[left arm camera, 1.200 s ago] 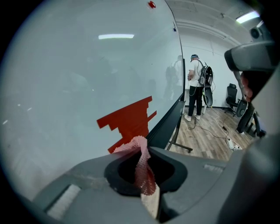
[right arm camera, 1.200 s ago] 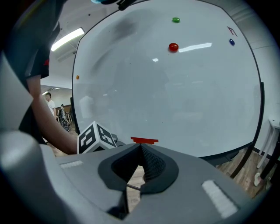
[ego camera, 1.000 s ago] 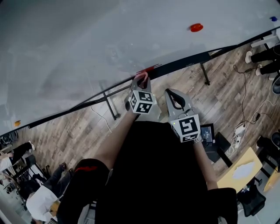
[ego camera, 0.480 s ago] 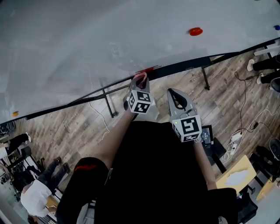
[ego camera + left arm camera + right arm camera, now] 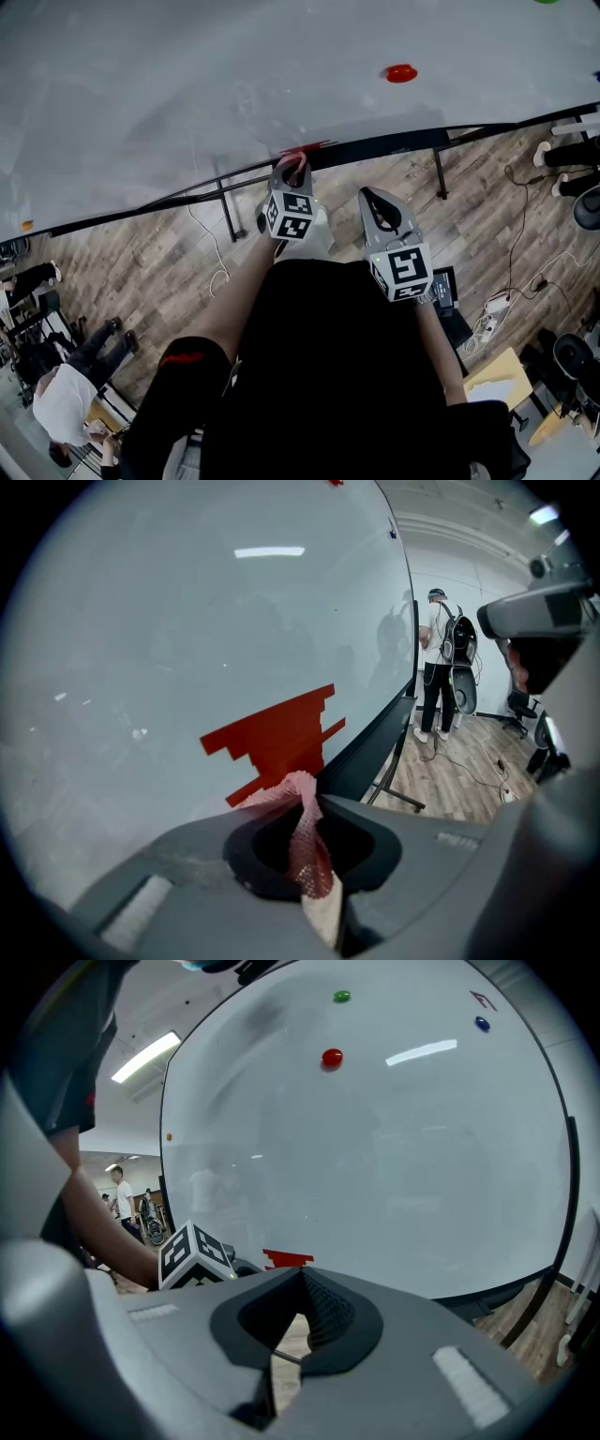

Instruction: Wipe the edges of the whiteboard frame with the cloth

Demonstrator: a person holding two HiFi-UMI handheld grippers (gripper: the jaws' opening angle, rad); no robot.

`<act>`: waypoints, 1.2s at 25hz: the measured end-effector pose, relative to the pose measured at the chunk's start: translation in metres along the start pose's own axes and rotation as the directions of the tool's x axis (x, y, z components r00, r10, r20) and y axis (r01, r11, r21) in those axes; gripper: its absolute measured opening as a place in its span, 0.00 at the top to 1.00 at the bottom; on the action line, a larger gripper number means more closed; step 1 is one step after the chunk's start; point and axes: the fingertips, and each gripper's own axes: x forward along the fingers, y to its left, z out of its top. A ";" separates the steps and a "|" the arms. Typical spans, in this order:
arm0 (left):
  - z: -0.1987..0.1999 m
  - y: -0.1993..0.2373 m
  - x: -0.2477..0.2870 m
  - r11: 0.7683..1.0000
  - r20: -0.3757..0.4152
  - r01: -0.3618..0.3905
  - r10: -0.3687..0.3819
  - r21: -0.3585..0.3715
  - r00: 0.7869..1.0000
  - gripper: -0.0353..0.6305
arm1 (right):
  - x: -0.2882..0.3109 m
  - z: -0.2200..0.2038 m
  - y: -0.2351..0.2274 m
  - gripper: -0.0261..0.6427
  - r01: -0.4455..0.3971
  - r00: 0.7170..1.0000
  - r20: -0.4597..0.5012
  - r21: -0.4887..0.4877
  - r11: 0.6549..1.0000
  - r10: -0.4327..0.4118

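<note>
head view: your left gripper (image 5: pixel 294 170) still pinches the pink cloth (image 5: pixel 303 834) at the whiteboard frame's (image 5: pixel 394 143) bottom edge beside the red mark (image 5: pixel 277 738), hardly advanced along it. your right gripper (image 5: pixel 376 199) hangs pressed together, empty. most of the frame likely remains unwiped.

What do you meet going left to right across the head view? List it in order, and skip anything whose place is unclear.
orange magnet → cloth, held in the shut left gripper at the whiteboard's bottom frame → red magnet → a person's shoes
</note>
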 end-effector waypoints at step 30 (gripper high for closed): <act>0.028 -0.039 0.026 1.000 -0.024 -0.013 0.013 -0.013 1.000 0.91 | -0.008 0.006 -0.063 0.96 -0.033 0.999 -0.026 -0.029 0.999 0.033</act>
